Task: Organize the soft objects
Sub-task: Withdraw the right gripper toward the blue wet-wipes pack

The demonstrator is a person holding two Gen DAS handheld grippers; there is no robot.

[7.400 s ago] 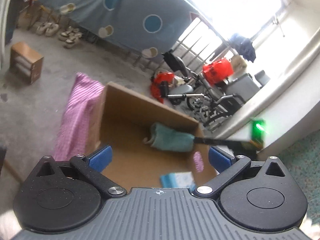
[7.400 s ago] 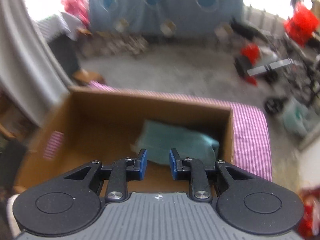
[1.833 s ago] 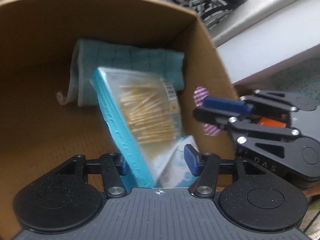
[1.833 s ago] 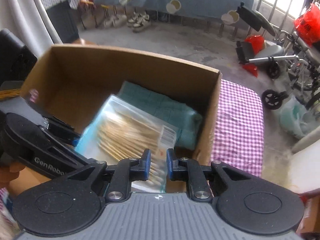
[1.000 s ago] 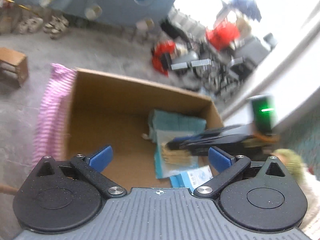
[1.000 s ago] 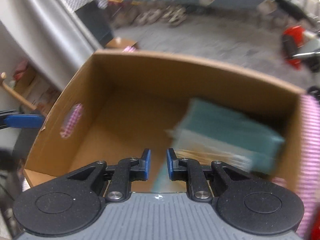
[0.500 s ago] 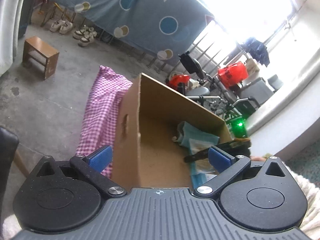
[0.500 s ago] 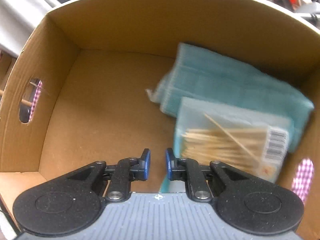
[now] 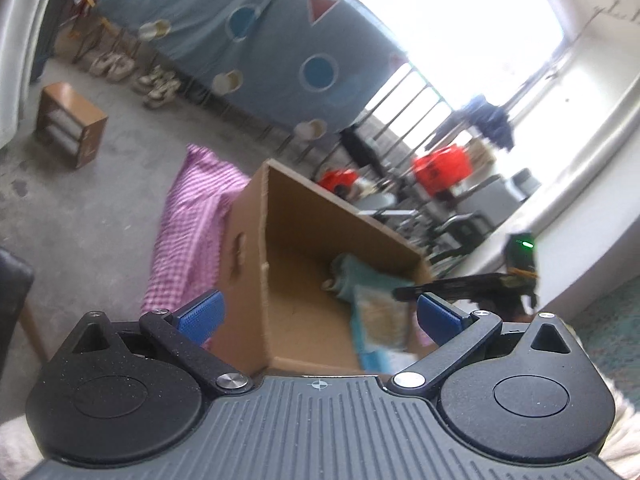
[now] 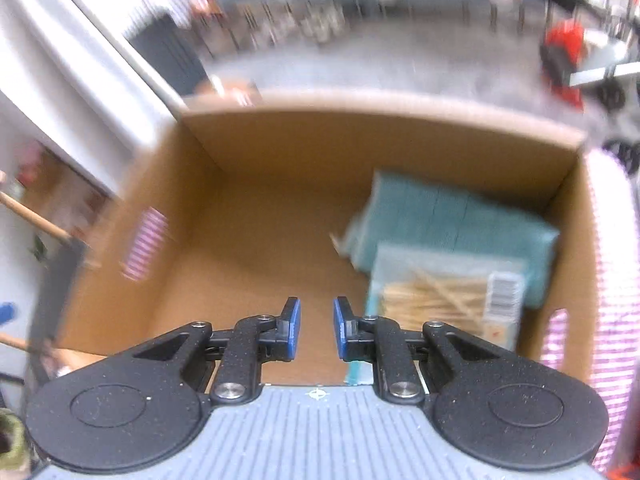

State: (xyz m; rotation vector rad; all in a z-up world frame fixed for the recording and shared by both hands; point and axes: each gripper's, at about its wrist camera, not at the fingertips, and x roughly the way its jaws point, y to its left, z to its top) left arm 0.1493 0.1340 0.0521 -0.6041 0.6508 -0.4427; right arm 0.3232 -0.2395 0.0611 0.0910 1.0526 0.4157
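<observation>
An open cardboard box (image 9: pixel 288 240) stands on a pink checked cloth (image 9: pixel 192 220). Inside it lie a folded teal towel (image 9: pixel 360 276) and, against it, a clear pack of wooden sticks (image 9: pixel 380 316). My left gripper (image 9: pixel 319 316) is wide open and empty, back from the box's near left corner. My right gripper (image 10: pixel 317 334) hovers over the box (image 10: pixel 360 140), its jaws a narrow gap apart and opening, nothing between them. To its right lie the towel (image 10: pixel 452 216) and the pack (image 10: pixel 444 284). In the left wrist view the right gripper (image 9: pixel 404 291) is a blurred black shape over the box.
A small wooden shelf (image 9: pixel 72 124) and shoes (image 9: pixel 156 84) sit on the concrete floor beyond. A blue patterned sheet (image 9: pixel 260 32) hangs behind. Wheeled frames and red bags (image 9: pixel 440 168) crowd the window side. A black chair (image 9: pixel 12 288) is at the left edge.
The left gripper, open, has drawn back and to the left of the box. The right gripper dipped into the box and has now lifted above it. The pack lies still.
</observation>
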